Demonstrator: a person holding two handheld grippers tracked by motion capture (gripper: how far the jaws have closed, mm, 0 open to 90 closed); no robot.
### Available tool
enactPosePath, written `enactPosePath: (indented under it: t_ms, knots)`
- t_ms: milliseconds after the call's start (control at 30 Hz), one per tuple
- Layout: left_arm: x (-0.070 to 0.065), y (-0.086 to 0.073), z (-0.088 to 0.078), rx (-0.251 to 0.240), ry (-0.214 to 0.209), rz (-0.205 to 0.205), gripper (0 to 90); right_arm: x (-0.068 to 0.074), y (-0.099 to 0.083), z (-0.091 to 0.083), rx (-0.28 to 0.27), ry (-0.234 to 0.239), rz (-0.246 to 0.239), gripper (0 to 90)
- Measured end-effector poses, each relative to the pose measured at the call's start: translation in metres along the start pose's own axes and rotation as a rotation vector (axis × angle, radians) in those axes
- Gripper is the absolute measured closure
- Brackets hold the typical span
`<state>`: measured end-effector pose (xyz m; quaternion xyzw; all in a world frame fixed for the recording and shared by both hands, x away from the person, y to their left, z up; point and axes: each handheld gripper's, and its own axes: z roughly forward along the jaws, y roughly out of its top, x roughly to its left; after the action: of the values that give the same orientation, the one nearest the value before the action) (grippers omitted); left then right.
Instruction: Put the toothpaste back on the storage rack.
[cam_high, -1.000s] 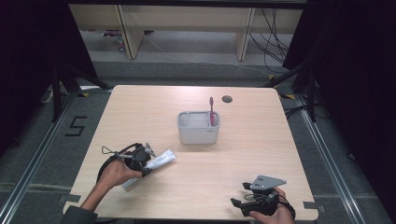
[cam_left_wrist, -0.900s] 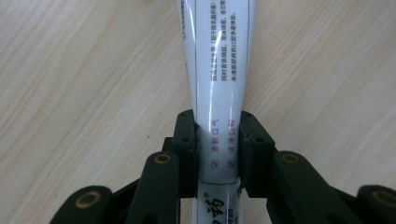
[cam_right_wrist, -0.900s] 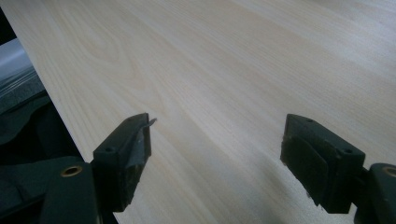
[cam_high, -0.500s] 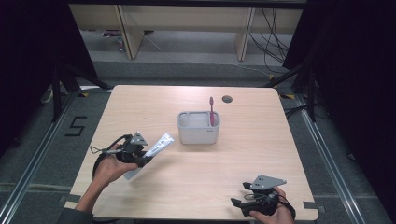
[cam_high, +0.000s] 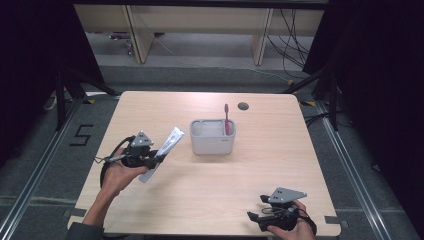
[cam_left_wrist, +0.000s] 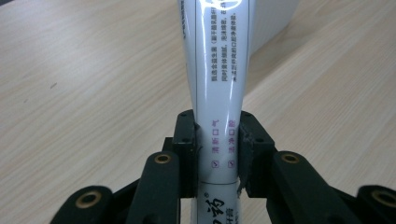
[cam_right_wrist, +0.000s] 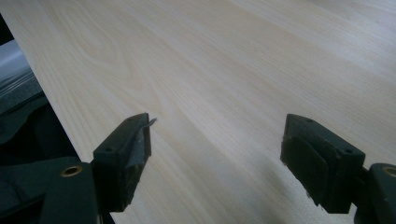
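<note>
A white toothpaste tube (cam_high: 167, 147) (cam_left_wrist: 219, 70) with purple print is clamped between the pads of my left gripper (cam_high: 159, 159) (cam_left_wrist: 217, 149), lifted above the table's left side and slanting up toward the holder. A grey rectangular holder (cam_high: 212, 137) stands in the middle of the table with a pink toothbrush (cam_high: 226, 119) upright in its right end. My right gripper (cam_high: 255, 220) (cam_right_wrist: 217, 154) rests near the front right edge, jaws wide apart over bare wood.
The light wooden table (cam_high: 250, 170) has a round cable hole (cam_high: 243, 106) at the back. Beyond the table stand shelf legs and loose cables on the floor. The table's front edge lies close to the right hand (cam_high: 300, 232).
The left hand has lifted the tube off the table and tilted its free end upward and toward the holder. The right hand has stayed still.
</note>
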<state>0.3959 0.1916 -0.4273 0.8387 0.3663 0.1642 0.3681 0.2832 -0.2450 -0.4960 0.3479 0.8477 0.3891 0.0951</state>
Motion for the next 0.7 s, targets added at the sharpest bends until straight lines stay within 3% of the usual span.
enactPosePath:
  t_ms: [200,333,367,400,500,567,600,700]
  knots:
    - [-0.002,0.007,-0.005,-0.103,-0.005,-0.038,71.7,0.000,0.000,0.000,0.002,0.001,0.004,25.1]
    - [-0.005,0.011,-0.005,-0.149,0.022,-0.050,71.7,0.000,0.000,0.000,0.002,-0.002,0.000,25.1]
    - [-0.008,0.014,-0.004,-0.184,0.023,-0.076,71.7,0.000,0.000,0.000,0.001,-0.001,0.004,25.1]
    - [-0.007,0.016,-0.004,-0.186,0.024,-0.076,71.7,0.000,0.000,0.001,-0.001,0.018,0.019,25.1]
    - [-0.009,0.019,-0.002,-0.209,0.025,-0.087,71.7,-0.001,-0.001,0.000,-0.002,-0.004,0.008,25.1]
    - [-0.011,0.023,0.000,-0.226,0.030,-0.088,71.7,0.001,-0.001,0.000,0.000,0.004,0.031,25.1]
    - [-0.011,0.023,0.000,-0.226,0.030,-0.088,71.7,-0.001,-0.001,0.000,-0.006,-0.004,0.009,25.1]
    - [-0.014,0.031,0.002,-0.249,0.023,-0.099,71.7,-0.001,-0.001,0.000,-0.006,-0.005,0.004,25.1]
